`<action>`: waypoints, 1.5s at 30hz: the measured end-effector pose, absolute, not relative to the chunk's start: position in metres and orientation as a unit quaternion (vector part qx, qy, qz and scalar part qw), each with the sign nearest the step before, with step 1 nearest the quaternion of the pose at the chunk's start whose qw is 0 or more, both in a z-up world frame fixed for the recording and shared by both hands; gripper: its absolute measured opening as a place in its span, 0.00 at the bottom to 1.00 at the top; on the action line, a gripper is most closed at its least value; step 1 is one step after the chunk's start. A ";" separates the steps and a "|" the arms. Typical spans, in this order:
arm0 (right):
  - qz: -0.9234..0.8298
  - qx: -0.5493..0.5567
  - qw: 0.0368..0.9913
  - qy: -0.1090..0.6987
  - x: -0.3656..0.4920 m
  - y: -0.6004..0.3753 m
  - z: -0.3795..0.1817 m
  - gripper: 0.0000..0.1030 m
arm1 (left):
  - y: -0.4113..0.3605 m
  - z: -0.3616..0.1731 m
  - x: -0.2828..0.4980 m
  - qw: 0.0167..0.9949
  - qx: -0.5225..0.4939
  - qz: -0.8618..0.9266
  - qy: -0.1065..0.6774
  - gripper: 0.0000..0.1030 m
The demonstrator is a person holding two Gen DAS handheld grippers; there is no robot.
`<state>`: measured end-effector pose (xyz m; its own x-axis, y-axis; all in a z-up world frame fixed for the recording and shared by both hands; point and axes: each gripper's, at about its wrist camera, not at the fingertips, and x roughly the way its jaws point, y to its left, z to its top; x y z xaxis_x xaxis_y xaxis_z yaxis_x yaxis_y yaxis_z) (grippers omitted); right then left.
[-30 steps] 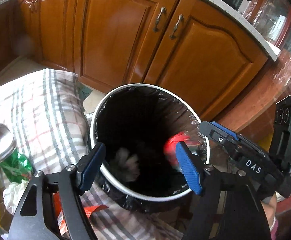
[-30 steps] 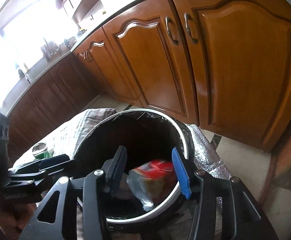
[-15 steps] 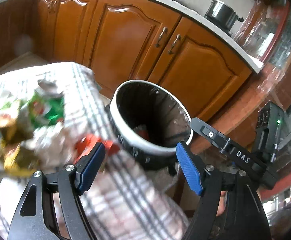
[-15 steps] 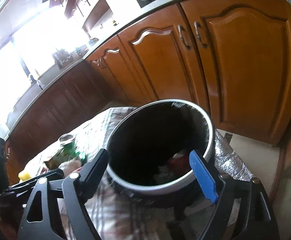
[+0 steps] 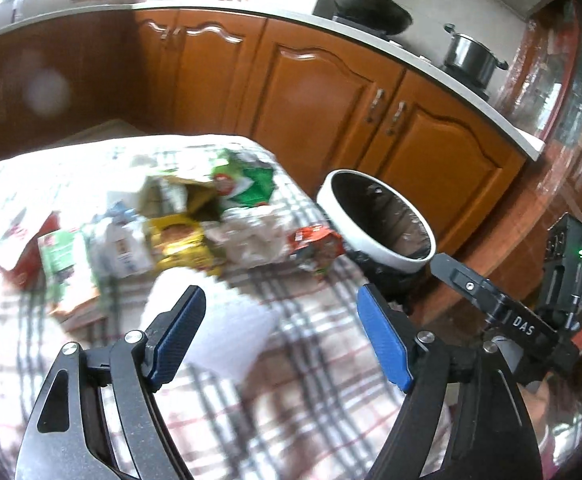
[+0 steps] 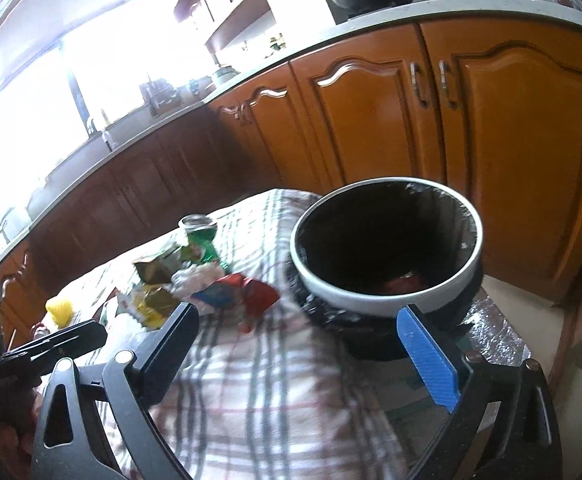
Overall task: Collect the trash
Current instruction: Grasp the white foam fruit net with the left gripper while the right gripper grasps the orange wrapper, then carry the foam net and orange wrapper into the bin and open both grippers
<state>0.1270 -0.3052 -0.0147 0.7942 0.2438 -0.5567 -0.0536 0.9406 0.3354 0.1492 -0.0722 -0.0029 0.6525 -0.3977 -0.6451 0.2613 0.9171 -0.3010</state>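
A white-rimmed bin [image 5: 375, 216] with a black liner stands beside the table; it also shows in the right wrist view [image 6: 387, 244], with red trash at its bottom. A blurred pile of wrappers [image 5: 195, 216] lies on the checked tablecloth [image 5: 311, 360]: a green packet [image 5: 247, 184], a yellow wrapper [image 5: 179, 244], a red wrapper [image 5: 315, 240]. A white paper item [image 5: 227, 332] lies just ahead of my left gripper [image 5: 281, 338], which is open and empty. My right gripper [image 6: 303, 352] is open and empty, near the bin over the cloth [image 6: 251, 392]. A green can [image 6: 201, 236] stands behind the pile [image 6: 211, 284].
Orange wooden cabinets [image 5: 315, 92] run behind the table and bin. A wok [image 5: 371, 12] and a pot [image 5: 471, 54] sit on the counter. The left gripper's body [image 6: 43, 352] shows at the left of the right wrist view. A yellow object [image 6: 61, 308] lies at the table's far side.
The red packet left my right gripper and lies in the bin. Both grippers have pulled up and away from the bin toward the table; the left now faces the trash pile.
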 end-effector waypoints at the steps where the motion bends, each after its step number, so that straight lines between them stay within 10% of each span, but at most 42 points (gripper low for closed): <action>1: 0.083 0.150 0.934 0.313 0.127 -0.301 -0.015 0.97 | -0.067 -0.004 0.148 0.905 -0.092 -0.178 0.375 0.77; 25: 0.150 0.105 0.916 0.357 0.193 -0.240 -0.038 0.79 | -0.028 -0.044 0.179 0.875 -0.123 -0.168 0.436 0.79; 27: 0.156 0.098 0.913 0.365 0.201 -0.237 -0.043 0.73 | -0.031 -0.048 0.182 0.874 -0.123 -0.165 0.441 0.79; 30: 0.160 0.096 0.902 0.390 0.212 -0.233 -0.055 0.32 | -0.037 -0.052 0.184 0.872 -0.122 -0.168 0.443 0.78; 32: 0.161 0.102 0.897 0.399 0.213 -0.233 -0.061 0.09 | -0.041 -0.053 0.184 0.874 -0.112 -0.168 0.441 0.66; 36: 0.162 0.112 0.901 0.387 0.203 -0.239 -0.059 0.03 | -0.046 -0.055 0.185 0.870 -0.102 -0.182 0.446 0.22; 45: 0.165 0.131 0.909 0.359 0.168 -0.262 -0.036 0.03 | -0.057 -0.031 0.172 0.875 -0.104 -0.211 0.424 0.19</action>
